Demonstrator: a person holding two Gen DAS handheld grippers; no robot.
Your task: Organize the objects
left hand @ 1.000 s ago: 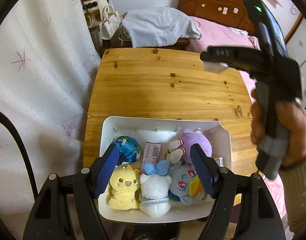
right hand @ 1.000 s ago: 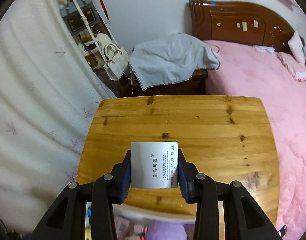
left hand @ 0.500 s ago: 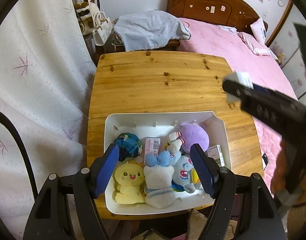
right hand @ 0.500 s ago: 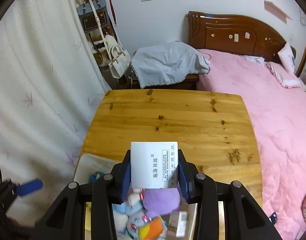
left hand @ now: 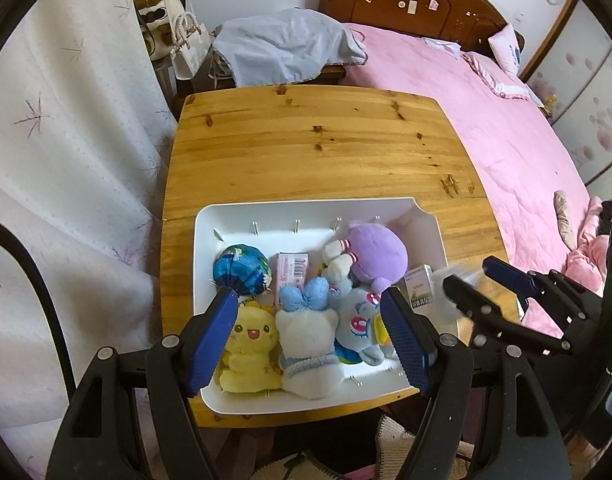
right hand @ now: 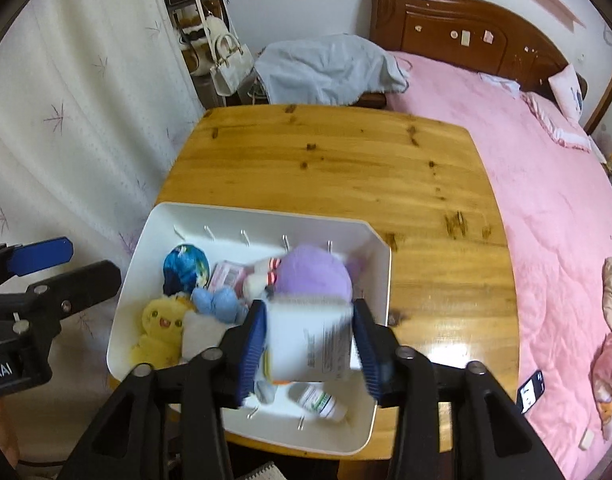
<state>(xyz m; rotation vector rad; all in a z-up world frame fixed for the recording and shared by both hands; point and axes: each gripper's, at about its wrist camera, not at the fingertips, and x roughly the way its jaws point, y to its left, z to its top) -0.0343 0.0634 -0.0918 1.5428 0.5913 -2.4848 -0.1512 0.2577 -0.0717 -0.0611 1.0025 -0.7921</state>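
The step in hand is the release of a white box (right hand: pixel 309 344) into the white bin (right hand: pixel 379 276) that stands on the wooden surface (right hand: pixel 329 160). The right tongs (right hand: pixel 309 354) are above the near right part of the bin; their jaws have just been opening, and the box lies between them, blurred and tilted, with a visible gap at the right pad, so it is judged to be dropping free rather than gripped. Directly beyond the right tongs lies the purple plush (right hand: pixel 311 276); below them, on the bin floor, lies a small green-and-white carton (right hand: pixel 319 400). The left tongs (left hand: pixel 309 336) are open and empty, held above the near edge of the bin, with the yellow plush (left hand: pixel 250 340), the white plush (left hand: pixel 307 344) and a blue-faced plush (left hand: pixel 355 320) seen between their fingers. Beyond them lie the globe ball (left hand: pixel 242 270) and a pink packet (left hand: pixel 292 270). The rest of the surface ahead of both tongs carries nothing. The next move calls for the right tongs to spread fully and rise straight clear of the bin, so that the pads do not drag the box or snag the purple plush
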